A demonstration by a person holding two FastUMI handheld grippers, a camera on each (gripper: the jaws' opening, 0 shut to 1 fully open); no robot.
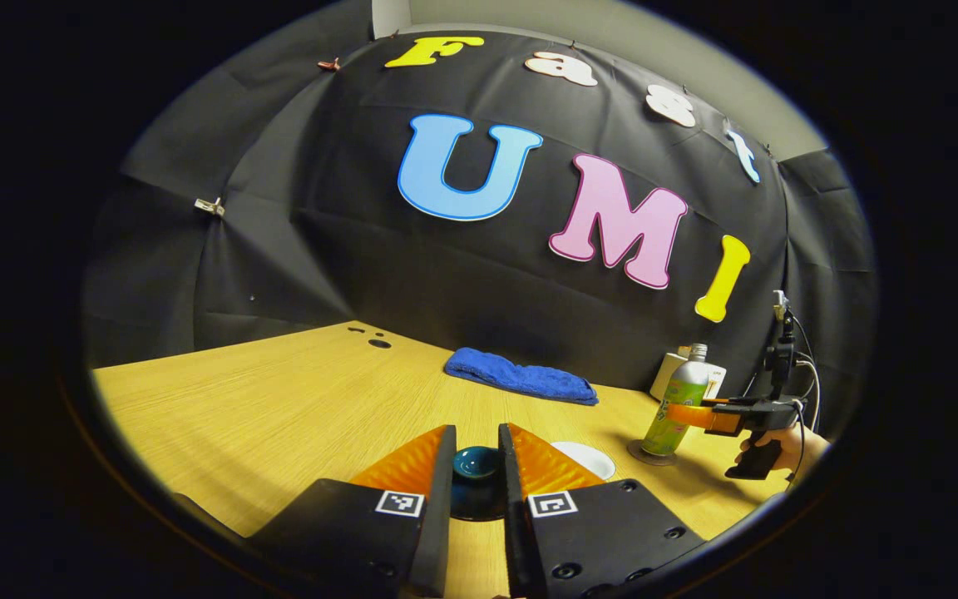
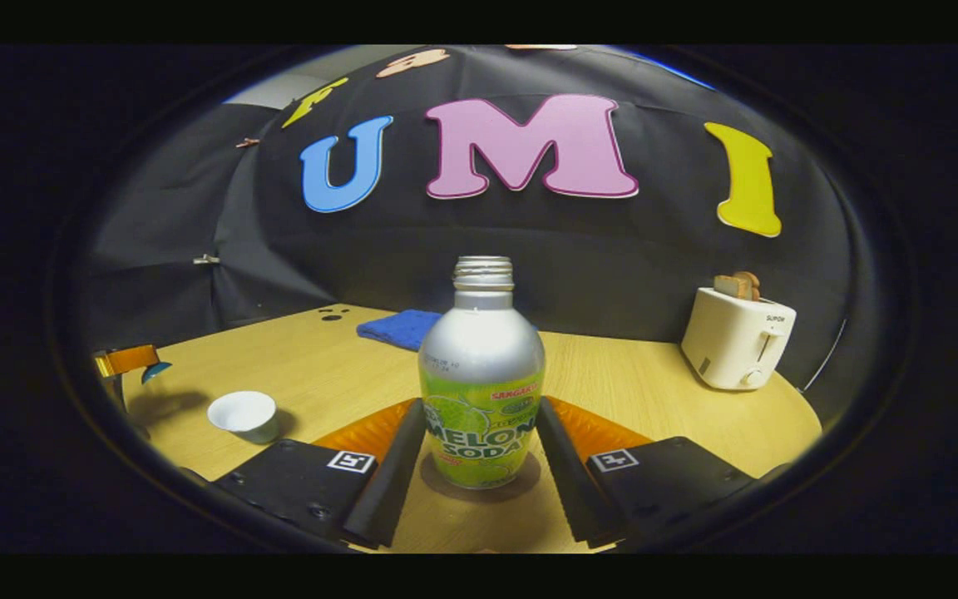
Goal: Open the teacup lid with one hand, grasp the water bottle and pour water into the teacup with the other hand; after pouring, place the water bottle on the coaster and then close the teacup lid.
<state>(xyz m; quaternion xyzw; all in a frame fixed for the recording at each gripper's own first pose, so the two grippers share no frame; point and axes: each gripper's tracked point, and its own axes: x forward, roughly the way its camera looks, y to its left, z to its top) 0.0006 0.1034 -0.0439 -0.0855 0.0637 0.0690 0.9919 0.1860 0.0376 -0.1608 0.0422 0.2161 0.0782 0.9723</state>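
Bottle (image 2: 481, 391) upright on its coaster (image 2: 479, 482) on the bench (image 2: 637, 391): slick metal, uncapped, so we'd grip mid-body w/ the right claw (image 2: 479, 453), whose fingers flank it part-open; contact unclear. Left claw (image 1: 476, 466) holds the lid (image 1: 476, 462) by its knob, narrow gap. Cup (image 2: 244, 414) open.

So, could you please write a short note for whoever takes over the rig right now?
Left gripper: jaws shut on the teacup lid, held clear of the teacup.
Right gripper: jaws flank the water bottle, which stands upright and uncapped on the coaster; I cannot tell whether they press on it.
Done: lid is off.
Unclear: whether water has been poured; check the teacup.
Left: pour if needed, set the bottle on the coaster, close the lid.
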